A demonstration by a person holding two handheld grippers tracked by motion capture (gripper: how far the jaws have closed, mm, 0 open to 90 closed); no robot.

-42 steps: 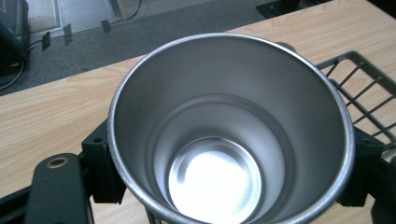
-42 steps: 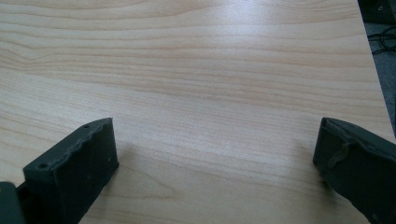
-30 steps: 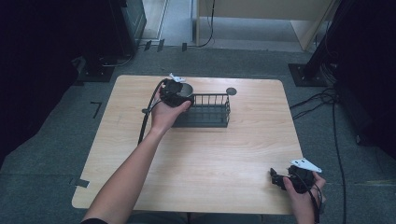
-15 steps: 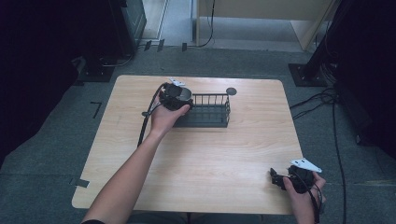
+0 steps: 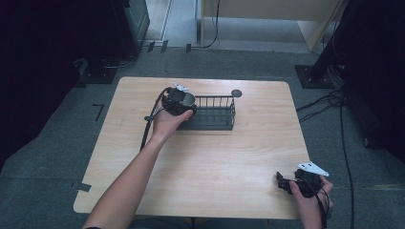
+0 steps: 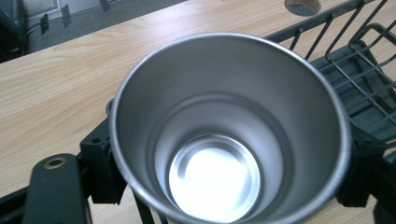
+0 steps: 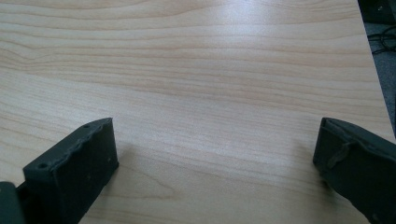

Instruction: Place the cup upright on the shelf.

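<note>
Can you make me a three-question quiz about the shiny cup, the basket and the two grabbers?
1. Where is the metal cup?
A. at the left end of the wire basket
B. on the floor
C. by the right gripper

2. What colour is the basket?
A. red
B. black
C. white

3. How is the right gripper?
A. shut on a spoon
B. shut on the cup
C. open

Answers: 1 A, the left gripper holds it there. 2 B, its wires are black. 3 C, its jaws stand wide apart over bare table.
</note>
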